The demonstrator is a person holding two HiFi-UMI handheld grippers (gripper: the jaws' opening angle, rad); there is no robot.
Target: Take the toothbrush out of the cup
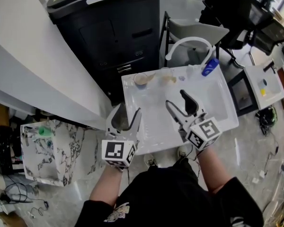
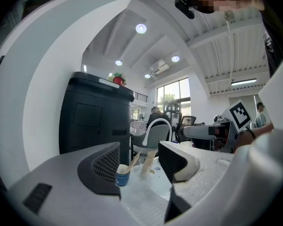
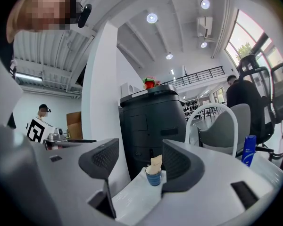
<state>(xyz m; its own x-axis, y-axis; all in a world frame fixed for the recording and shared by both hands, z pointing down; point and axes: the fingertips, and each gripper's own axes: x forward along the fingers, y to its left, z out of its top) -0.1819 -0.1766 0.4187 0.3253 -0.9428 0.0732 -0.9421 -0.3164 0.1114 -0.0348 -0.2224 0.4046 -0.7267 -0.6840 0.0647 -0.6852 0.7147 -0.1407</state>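
1. Low in the middle of the head view, the left tongs (image 1: 128,110) and right tongs (image 1: 175,98) hover side by side over the white bench (image 1: 151,126). Both point toward the top of the frame.
2. Left tongs: the jaws stand wide apart with nothing gripped. The cup shows far off in the gap between them.
3. Right tongs: the jaws are likewise spread and empty.
4. The cup (image 1: 142,79), blue on the outside, stands near the bench's upper left corner, well apart from both tongs.
5. The toothbrush (image 2: 133,161), a thin wooden stick, stands in the cup. It leans toward the right in the left gripper view.
6. A clear glass (image 1: 167,74) stands just right of the cup and holds a pale wooden thing.
7. A white tap (image 1: 189,41) arches over the bench's top edge, and a blue bottle (image 1: 210,67) stands at the upper right corner.
8. A black cabinet (image 1: 113,32) fills the frame above the bench.
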